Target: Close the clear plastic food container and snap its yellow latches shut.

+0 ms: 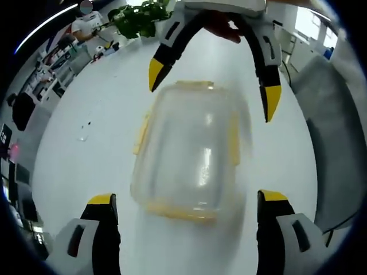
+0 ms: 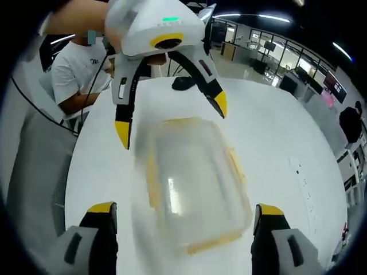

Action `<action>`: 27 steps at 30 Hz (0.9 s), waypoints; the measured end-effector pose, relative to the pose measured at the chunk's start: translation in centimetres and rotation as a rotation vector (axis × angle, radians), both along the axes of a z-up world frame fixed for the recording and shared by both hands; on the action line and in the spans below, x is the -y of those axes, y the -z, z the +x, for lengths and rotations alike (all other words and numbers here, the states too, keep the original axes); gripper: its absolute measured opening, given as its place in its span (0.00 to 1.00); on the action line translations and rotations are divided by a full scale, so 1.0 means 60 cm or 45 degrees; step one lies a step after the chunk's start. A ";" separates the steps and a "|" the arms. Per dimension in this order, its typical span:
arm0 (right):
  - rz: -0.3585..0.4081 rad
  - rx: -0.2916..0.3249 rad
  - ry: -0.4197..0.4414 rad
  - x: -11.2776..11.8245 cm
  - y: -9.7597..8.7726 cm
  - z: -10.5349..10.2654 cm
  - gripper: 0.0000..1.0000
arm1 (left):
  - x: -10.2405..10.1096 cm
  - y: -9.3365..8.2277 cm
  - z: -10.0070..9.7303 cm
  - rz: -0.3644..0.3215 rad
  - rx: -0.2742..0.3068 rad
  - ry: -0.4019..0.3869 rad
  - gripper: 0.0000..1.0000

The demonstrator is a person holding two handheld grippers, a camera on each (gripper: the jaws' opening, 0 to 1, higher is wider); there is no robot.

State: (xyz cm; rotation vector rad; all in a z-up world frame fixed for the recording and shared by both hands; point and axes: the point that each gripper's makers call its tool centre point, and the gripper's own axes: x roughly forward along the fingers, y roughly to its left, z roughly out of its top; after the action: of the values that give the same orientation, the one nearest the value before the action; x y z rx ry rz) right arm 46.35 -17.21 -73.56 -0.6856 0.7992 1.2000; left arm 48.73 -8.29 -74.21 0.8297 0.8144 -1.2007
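- Two grippers face each other across a clear plastic food container (image 1: 192,150) that rests on a white table (image 1: 103,114), each set at one short end.
- Left gripper (image 1: 186,201): jaws spread wide, holding nothing; the container lies between and just ahead of its yellow tips.
- Right gripper (image 2: 182,209): jaws likewise spread apart and empty, flanking the container's near end.
- Container: lid on top; yellow latches (image 1: 141,133) run along its edges. It appears blurred, so whether they are snapped down cannot be told.
- Background: a potted plant (image 1: 140,17) at the table's far edge; a seated person (image 2: 77,66) in a white shirt beside the table.
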 end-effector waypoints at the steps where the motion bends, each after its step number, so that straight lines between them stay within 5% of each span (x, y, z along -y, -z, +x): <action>1: 0.000 0.002 0.005 0.002 0.000 -0.002 0.99 | 0.000 -0.002 -0.002 -0.007 0.005 -0.009 0.99; 7: -0.012 0.027 0.049 0.018 -0.006 -0.016 0.99 | -0.012 -0.008 -0.011 -0.001 0.084 -0.053 0.99; 27: 0.091 0.098 0.220 0.051 -0.042 -0.073 0.99 | -0.032 -0.052 -0.095 -0.118 0.149 -0.244 0.99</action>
State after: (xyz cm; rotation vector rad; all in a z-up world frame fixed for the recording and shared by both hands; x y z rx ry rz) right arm 41.97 -20.25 -71.03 -0.5880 0.7327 1.0349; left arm 43.03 -6.38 -71.11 0.7222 0.7199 -1.0039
